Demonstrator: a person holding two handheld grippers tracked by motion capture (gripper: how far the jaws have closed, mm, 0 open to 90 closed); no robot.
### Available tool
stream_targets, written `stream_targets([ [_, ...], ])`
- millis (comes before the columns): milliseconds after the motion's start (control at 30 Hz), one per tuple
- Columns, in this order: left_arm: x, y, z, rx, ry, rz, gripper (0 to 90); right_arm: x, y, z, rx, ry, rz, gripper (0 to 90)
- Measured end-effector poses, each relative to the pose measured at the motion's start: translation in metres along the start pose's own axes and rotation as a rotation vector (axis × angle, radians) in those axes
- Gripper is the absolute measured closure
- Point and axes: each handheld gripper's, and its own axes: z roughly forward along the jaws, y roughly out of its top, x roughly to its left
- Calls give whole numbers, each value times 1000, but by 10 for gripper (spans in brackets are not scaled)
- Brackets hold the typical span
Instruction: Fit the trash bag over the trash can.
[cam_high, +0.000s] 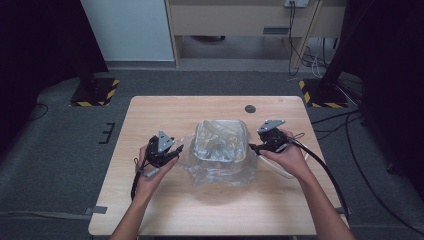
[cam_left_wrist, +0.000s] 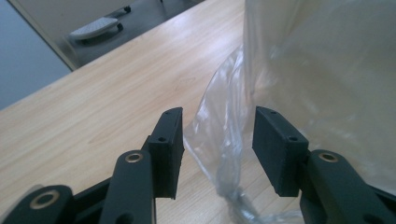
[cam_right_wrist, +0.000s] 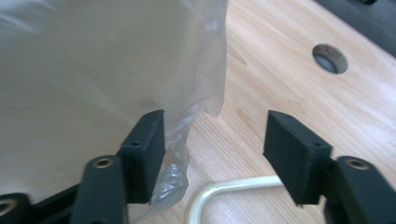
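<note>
While the clear plastic bag (cam_high: 220, 160) sits draped in and around the square bin (cam_high: 221, 142) at the middle of the table (cam_high: 150, 200), let's sweep across from the left. The left gripper (cam_high: 176, 151) is just beside the bag's left flap, and in the left gripper view its jaws stand partly open with a twisted gather of film (cam_left_wrist: 224, 154) rising between them, neither pad pressing on it. So nothing is held there right now.

That film looks thin, light and limp; I'd expect it to slip out of a loose pinch and to stretch or tear if yanked. The bunched, rope-like gather should give the pads far more to bite than a single sheet would. The bin looks light too, so a hard pull on the liner could drag it along.

Over on the right, the right gripper (cam_high: 254, 147) hovers by the bin's right side, jaws apart too; in the right gripper view the bag's loose hem (cam_right_wrist: 196, 107) hangs just ahead of one pad, not clamped. A pale wire handle (cam_right_wrist: 224, 189) lies on the wood below, something to steer clear of.

Room is generous: bare wood all around, a round cable hole (cam_high: 250, 108) beyond the bin, table edges well apart from the work.
</note>
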Motion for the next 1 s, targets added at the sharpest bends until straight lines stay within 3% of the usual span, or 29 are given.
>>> stream_targets([
  [233, -15, 7, -8, -1, -30, 41, 550, 0, 10, -37, -95, 32, 33, 594],
  [333, -21, 8, -10, -9, -47, 35, 557, 1, 16, -52, -134, 61, 40, 678],
  [500, -29, 8, -7, -3, -65, 49, 558, 12, 33, -67, -170, 102, 18, 754],
  [733, -41, 9, -6, -9, -90, 61, 555, 36, 60, -71, -174, 157, -38, 799],
  [1000, -46, 9, -4, -16, -95, 44, 539, 60, 87, -62, -140, 173, -95, 818],
])
